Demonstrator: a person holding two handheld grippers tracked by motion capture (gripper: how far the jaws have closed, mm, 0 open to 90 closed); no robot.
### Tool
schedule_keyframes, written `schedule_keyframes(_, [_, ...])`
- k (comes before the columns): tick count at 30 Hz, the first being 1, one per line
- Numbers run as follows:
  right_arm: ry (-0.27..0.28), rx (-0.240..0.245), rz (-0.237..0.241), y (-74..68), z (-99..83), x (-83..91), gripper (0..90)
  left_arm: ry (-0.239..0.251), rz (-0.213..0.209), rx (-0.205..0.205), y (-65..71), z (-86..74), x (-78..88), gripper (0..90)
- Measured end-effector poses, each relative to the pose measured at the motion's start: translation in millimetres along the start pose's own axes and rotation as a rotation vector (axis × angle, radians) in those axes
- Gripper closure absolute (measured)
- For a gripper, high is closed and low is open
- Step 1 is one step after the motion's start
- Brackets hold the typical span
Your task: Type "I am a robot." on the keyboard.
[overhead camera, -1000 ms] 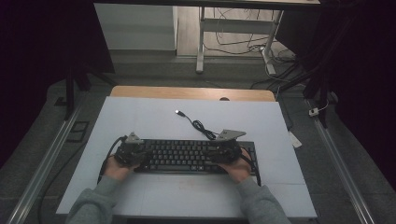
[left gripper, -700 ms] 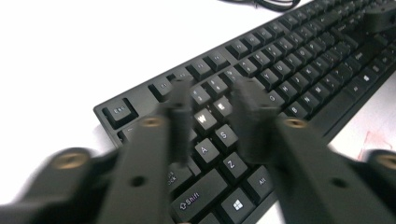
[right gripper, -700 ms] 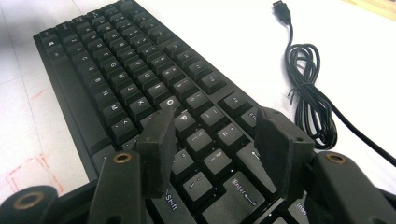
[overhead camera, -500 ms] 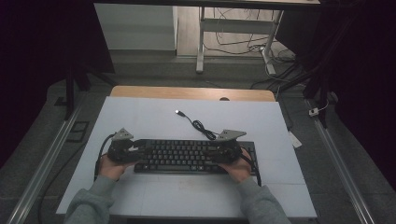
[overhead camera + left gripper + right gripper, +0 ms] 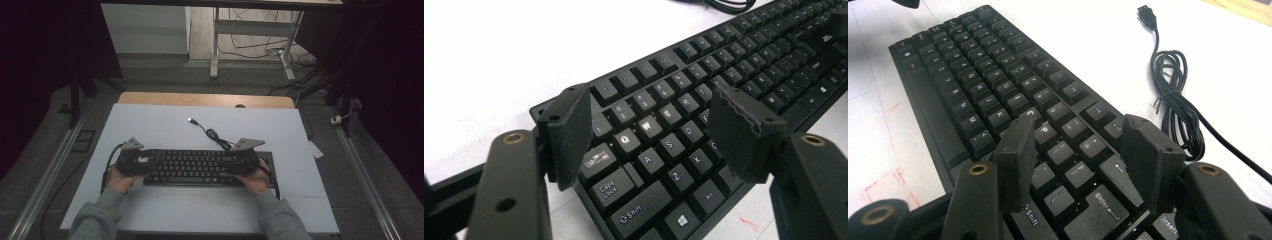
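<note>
A black keyboard (image 5: 200,167) lies flat on the white tabletop (image 5: 165,125), near the front edge. Its coiled cable (image 5: 215,135) runs back to a loose USB plug (image 5: 190,120). My left gripper (image 5: 134,159) sits at the keyboard's left end. In the left gripper view its jaws have just been opening and the gripper (image 5: 649,107) stands open above the Q, W and E keys (image 5: 646,125), pressing on nothing. My right gripper (image 5: 243,157) is at the right end. In its own view the gripper (image 5: 1075,127) is open over the keys near Enter (image 5: 1105,202), beside the cable (image 5: 1173,100).
A wooden strip (image 5: 205,100) edges the table's far side. Faint red marks (image 5: 885,187) are on the white surface beside the keyboard. Beyond the table stand desk legs (image 5: 215,45) with loose cables on the floor. Metal rails (image 5: 50,175) run along both sides.
My left hand has slid a little leftwards along the keyboard to its left end. The right hand and the keyboard have stayed where they were.
</note>
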State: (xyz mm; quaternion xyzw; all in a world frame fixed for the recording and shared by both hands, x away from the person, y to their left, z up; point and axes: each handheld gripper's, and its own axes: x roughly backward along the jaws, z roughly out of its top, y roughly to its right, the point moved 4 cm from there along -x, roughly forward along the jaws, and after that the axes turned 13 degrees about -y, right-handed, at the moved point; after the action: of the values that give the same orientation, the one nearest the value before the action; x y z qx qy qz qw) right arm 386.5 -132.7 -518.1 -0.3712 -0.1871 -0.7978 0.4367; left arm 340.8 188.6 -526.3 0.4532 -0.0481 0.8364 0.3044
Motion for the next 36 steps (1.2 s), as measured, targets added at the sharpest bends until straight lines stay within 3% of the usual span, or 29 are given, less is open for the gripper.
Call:
schedule_keyframes(12, [0.006,0.003,0.025,-4.5,2.7,0.3,48.4,-0.031,0.002,-0.011,1.9,-1.0,-5.1,32.3])
schedule_keyframes(31, [-0.006,0.021,0.120,-24.3,10.2,-8.3,49.1,-0.053,0.005,-0.021,3.3,-2.0,-9.9,31.7])
schedule_keyframes(36, [-0.010,0.023,0.141,-29.2,13.3,-11.4,56.5,-0.057,0.005,-0.024,4.5,-1.8,-11.3,31.4])
